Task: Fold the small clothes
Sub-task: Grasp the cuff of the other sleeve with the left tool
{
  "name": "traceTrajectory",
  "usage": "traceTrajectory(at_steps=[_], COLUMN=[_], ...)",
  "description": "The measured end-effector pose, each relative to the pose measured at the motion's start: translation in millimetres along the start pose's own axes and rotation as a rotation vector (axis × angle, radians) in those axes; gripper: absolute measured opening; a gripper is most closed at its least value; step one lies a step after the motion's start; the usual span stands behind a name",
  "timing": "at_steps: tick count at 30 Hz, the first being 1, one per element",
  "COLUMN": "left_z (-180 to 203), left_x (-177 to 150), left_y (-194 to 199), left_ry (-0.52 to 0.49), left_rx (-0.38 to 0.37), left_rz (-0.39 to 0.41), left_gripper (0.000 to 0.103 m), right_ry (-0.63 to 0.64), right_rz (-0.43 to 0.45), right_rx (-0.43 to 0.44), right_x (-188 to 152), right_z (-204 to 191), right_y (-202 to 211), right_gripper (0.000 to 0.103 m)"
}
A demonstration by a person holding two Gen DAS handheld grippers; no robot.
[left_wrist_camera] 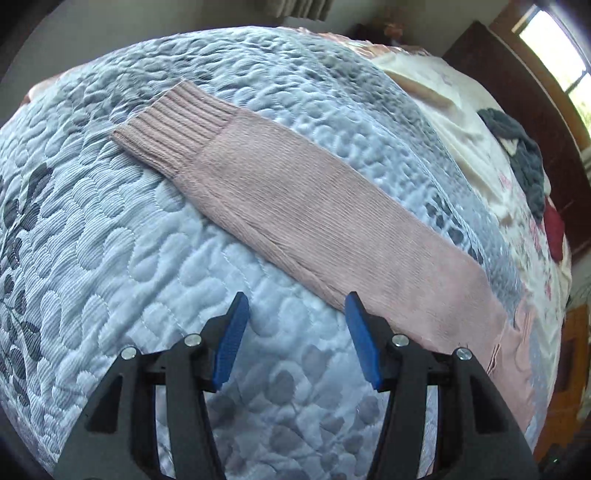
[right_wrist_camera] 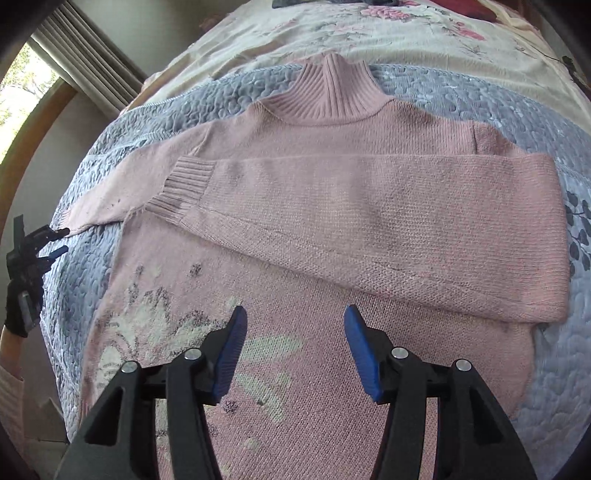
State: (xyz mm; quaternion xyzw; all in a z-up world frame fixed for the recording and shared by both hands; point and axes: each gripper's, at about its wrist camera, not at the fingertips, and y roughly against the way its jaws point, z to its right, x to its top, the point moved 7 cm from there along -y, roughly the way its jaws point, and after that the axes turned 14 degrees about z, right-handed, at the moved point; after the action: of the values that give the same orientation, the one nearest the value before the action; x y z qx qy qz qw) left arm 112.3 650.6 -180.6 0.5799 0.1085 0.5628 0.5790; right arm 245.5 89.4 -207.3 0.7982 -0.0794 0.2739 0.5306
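Left gripper [left_wrist_camera: 295, 306] hovers beside the outstretched sleeve [left_wrist_camera: 295, 206], right gripper [right_wrist_camera: 293, 319] above the pink sweater [right_wrist_camera: 332, 295] on the bed [left_wrist_camera: 110, 258], both jaws spread, empty.

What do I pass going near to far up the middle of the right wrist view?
Right tool, open → flower pattern on the sweater front → sleeve folded across the chest → ribbed collar → grey quilt → floral bedspread.

A pink knitted sweater [right_wrist_camera: 332, 206] with a ribbed turtleneck lies flat on the bed, collar toward the far edge; one sleeve [right_wrist_camera: 369, 225] is folded across the chest, ribbed cuff flat; the other sleeve [left_wrist_camera: 317, 221] stretches straight outward over the quilt.
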Motion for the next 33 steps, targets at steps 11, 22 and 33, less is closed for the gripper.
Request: traceTrajectory(at_steps=[11,22,33], left_z=[-21,-8,107], left_x=[43,56,38], left_y=[-39,-26,34], left_ry=[0.198,0.118,-0.076], left_rx=[-0.086,-0.057,-0.265], left_rz=[0.061,0.144,0.207], left_gripper=[0.05,0.009,0.008], right_ry=[-0.015,0.008,-0.011], right_rz=[-0.021,-0.017,0.013], right_rx=[-0.055,-0.072,-0.073], right_x=[-16,-19,-16], right_z=[23,22,27], right_y=[-10,-10,9], right_gripper=[0.055,0.055,0.055])
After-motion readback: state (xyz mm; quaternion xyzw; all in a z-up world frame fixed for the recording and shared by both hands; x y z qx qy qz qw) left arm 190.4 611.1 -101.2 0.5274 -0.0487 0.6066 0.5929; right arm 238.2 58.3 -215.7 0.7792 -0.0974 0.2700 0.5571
